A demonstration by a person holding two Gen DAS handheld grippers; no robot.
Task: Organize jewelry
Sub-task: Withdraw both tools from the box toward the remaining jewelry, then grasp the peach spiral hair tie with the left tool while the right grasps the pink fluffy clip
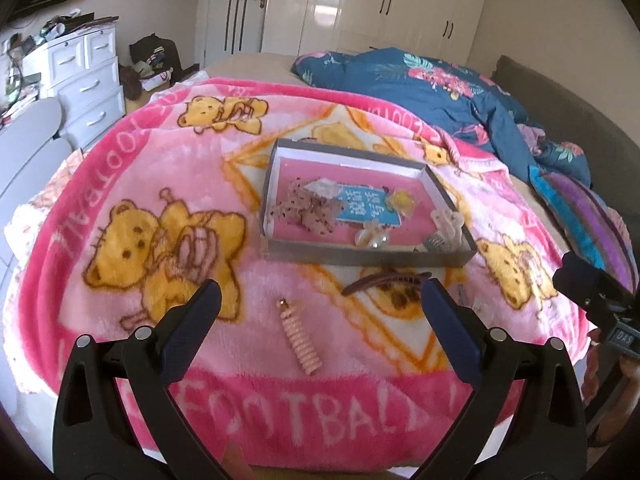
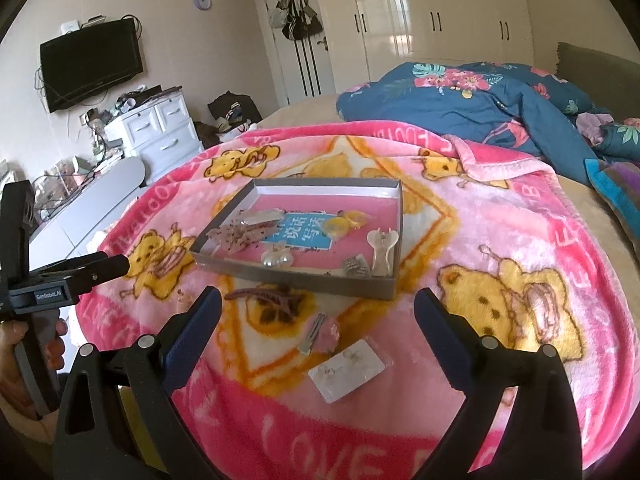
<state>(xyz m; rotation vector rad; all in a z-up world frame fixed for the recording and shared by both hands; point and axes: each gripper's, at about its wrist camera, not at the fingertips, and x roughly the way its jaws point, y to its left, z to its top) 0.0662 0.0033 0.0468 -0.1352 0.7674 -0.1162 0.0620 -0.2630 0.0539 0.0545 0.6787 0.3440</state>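
Note:
A shallow grey box point(image 1: 360, 257) point(image 2: 296, 276) with a pink floor lies on the pink bear blanket and holds several hair pieces: a pearl clip point(image 2: 276, 258), a cream claw clip point(image 2: 382, 248), a yellow piece point(image 2: 340, 224). In front of the box lies a dark brown hair clip point(image 1: 384, 282) point(image 2: 264, 295). A pink ridged clip point(image 1: 298, 334) rests between the fingers of my open left gripper point(image 1: 320, 300). My right gripper point(image 2: 318, 308) stands open over a pink flower clip point(image 2: 320, 334) and a white earring card point(image 2: 346, 368). Neither gripper holds anything.
The pink bear blanket point(image 1: 160, 160) covers the bed's near part; a blue floral quilt point(image 1: 440, 80) is bunched behind. White drawers point(image 2: 164, 132) and a wall screen point(image 2: 92, 64) stand left. The other gripper and a hand point(image 2: 40, 292) show at the left edge of the right wrist view.

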